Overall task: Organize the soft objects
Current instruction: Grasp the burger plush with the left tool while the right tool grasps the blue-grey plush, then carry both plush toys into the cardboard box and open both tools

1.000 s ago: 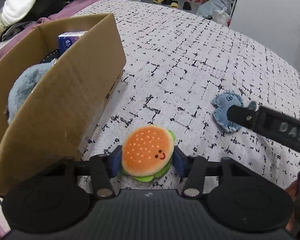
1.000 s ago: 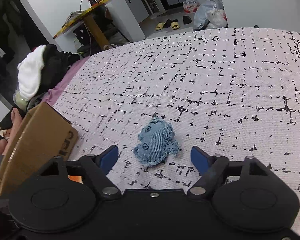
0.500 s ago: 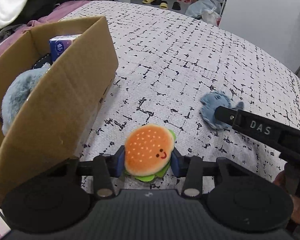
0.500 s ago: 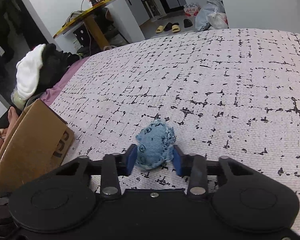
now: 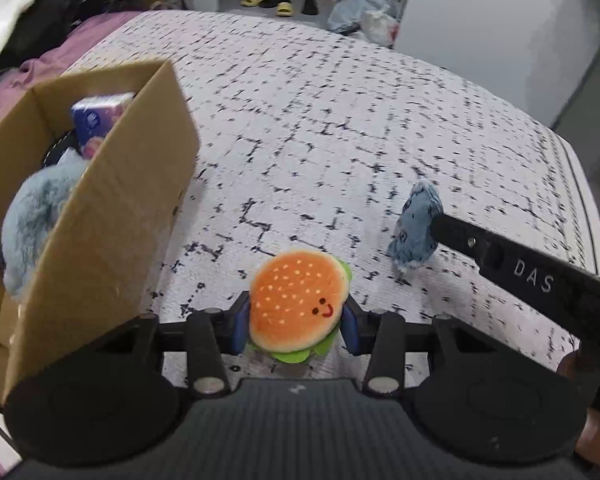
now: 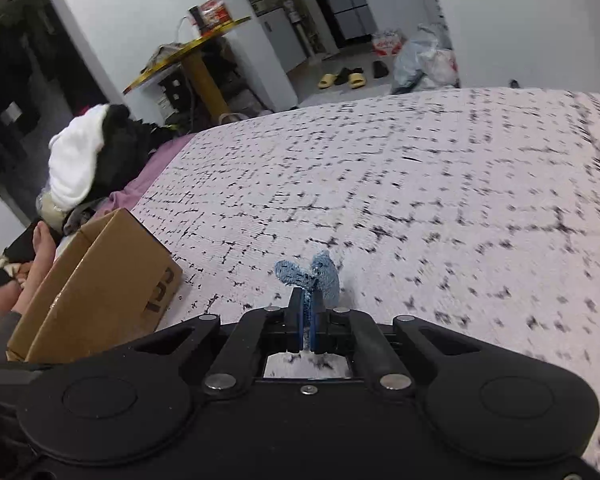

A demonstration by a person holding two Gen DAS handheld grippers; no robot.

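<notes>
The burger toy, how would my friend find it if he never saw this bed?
Start at the open cardboard box on the speckled white bedspread. Just right of it, the left claw squeezes the burger toy between blue pads. Unlike the blue denim toy nearby, it is orange, with seed dots, a smile and green lettuce.

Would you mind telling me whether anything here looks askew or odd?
The cardboard box sits tilted, its near wall leaning outward. The denim toy is crushed nearly flat in the right gripper.
</notes>
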